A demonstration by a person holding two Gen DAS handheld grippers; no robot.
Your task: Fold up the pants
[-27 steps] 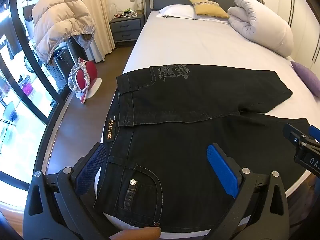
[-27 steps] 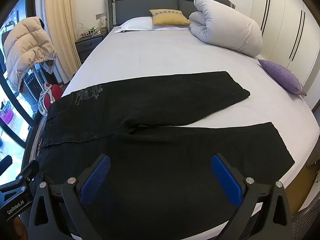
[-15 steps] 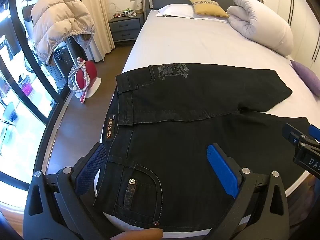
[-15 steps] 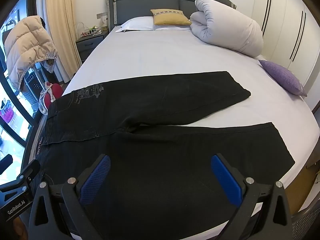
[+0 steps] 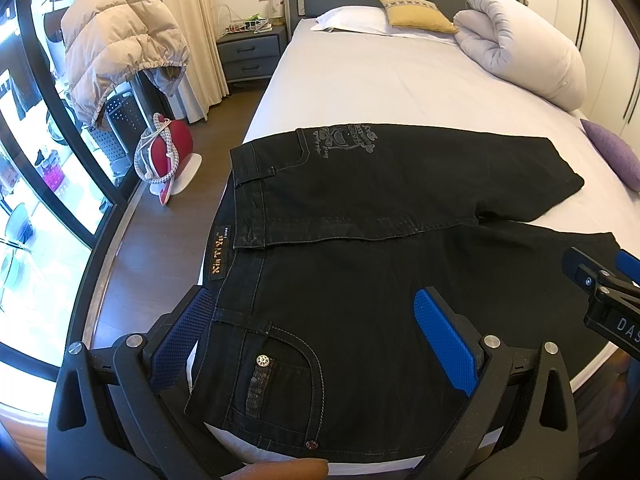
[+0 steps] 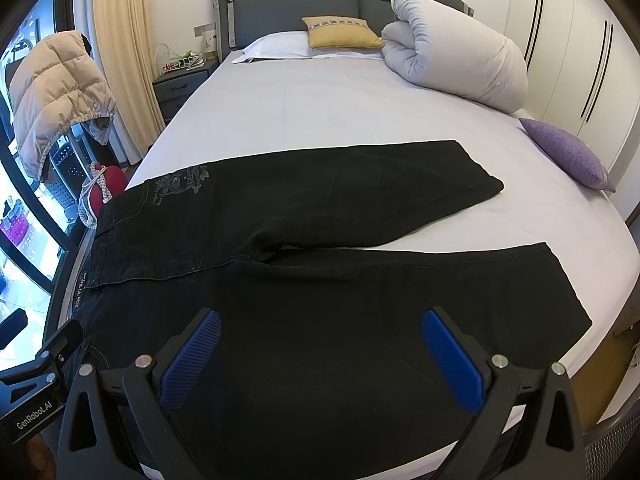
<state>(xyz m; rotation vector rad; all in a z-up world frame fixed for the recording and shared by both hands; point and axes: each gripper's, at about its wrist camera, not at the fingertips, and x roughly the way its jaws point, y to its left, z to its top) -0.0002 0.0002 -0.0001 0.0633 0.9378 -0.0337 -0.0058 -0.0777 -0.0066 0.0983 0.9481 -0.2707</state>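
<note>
Two grippers: both hover above the near edge of the bed, neither touching cloth.
Jacket (image 5: pixel 120 52): beige puffer hung on a rack, at 10 o'clock in the left wrist view.
Red object (image 5: pixel 170 146): on the wooden floor at 9 o'clock of the pants, beside the bed.
Left gripper (image 5: pixel 316 336): blue pads spread wide apart, nothing between them; it hangs over the waistband end, above the front pocket with its metal rivet.
Pants (image 5: pixel 360 240): black jeans laid flat across the foot of the bed, waistband at 9 o'clock hanging slightly over the mattress edge, legs running toward 3 o'clock; the far leg angles away from the near one, leaving a wedge of sheet between the hems.
Bed (image 6: pixel 320 112): pale sheet, grey headboard at 12 o'clock.
Right gripper (image 6: pixel 320 352): blue pads also wide apart, empty, over the near leg's thigh area.
Rolled duvet (image 6: pixel 456 44): white, at 1 o'clock near the headboard.
Purple cushion (image 6: pixel 568 152): at 2 o'clock, well apart from the hems.
</note>
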